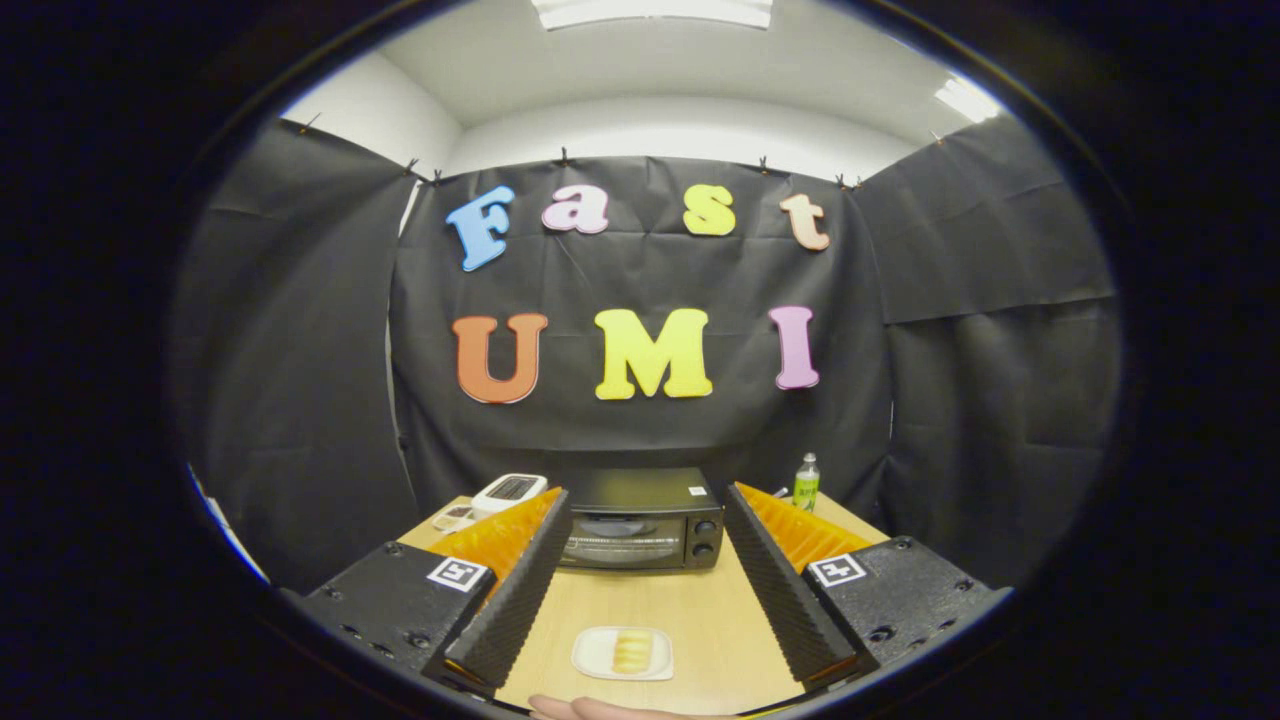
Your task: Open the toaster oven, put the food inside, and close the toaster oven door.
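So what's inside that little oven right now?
The oven sits with its door shut, beyond the open gripper. Its glass is too dark to show the inside. The food lies on a plate on the table, between the fingers.

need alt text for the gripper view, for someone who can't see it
A closed black toaster oven sits at the far end of a wooden table, framed between the fingers of the open claw, which holds nothing. Nearer, between the fingers, a small white plate carries a piece of pale yellow food. A white toaster stands left of the oven, a green bottle to its right.
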The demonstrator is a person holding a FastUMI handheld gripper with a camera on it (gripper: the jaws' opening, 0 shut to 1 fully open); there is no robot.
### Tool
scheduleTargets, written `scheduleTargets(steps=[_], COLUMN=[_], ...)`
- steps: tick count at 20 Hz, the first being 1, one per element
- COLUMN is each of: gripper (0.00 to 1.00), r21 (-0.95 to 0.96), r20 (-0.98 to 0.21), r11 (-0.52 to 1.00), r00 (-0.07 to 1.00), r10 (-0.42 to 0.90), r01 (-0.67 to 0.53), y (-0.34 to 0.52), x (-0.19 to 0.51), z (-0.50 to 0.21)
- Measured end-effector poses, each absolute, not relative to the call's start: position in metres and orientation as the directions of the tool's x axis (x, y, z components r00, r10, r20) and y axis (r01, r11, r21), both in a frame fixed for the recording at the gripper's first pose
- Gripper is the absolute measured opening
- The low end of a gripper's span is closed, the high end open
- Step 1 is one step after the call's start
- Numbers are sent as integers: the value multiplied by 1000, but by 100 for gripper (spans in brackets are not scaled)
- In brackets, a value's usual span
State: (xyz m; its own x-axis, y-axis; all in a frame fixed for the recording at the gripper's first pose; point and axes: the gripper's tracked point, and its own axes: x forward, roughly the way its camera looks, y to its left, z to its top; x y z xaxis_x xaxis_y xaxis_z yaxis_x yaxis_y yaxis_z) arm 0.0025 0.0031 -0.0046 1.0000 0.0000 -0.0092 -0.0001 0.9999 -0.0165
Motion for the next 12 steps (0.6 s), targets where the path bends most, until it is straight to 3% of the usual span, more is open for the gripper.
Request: scheduleTargets(steps=[12], gripper=[100], r21=[-11], r20=[-18], r11=[1000], r00=[1000], r10=[21], r01=[-21], y=[12], x=[31], z=[-18])
